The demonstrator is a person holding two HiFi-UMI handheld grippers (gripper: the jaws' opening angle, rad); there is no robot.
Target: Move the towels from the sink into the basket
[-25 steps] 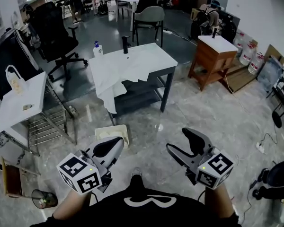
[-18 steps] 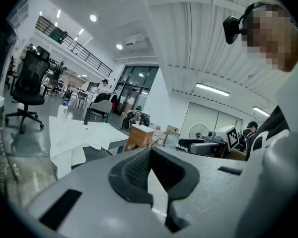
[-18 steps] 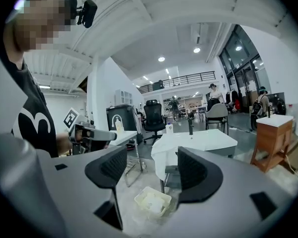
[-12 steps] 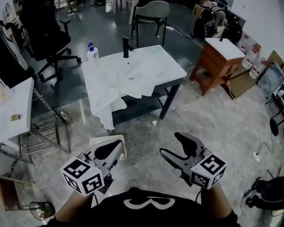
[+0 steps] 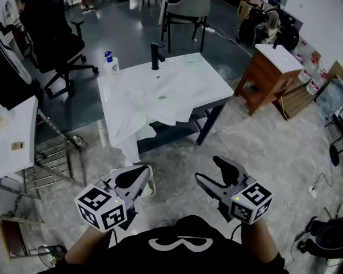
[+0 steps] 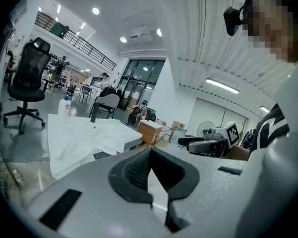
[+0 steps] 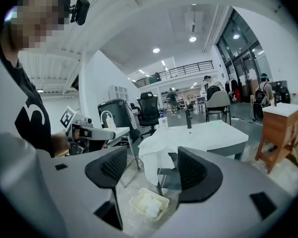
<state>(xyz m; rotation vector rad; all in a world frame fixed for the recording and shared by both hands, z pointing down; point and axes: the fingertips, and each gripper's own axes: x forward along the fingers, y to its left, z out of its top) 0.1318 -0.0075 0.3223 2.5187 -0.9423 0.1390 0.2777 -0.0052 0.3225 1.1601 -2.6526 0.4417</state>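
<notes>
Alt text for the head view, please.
Ahead, white cloth towels drape over a white sink counter, and a cream plastic basket sits on the floor in front of it. Nearer the camera, a person holds two grey grippers: left gripper shut, right gripper open and empty.

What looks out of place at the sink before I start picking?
One white towel has spilled over the front left edge of the sink and hangs toward the floor instead of lying on top. The basket stands on the floor just below it, with something white already inside.
</notes>
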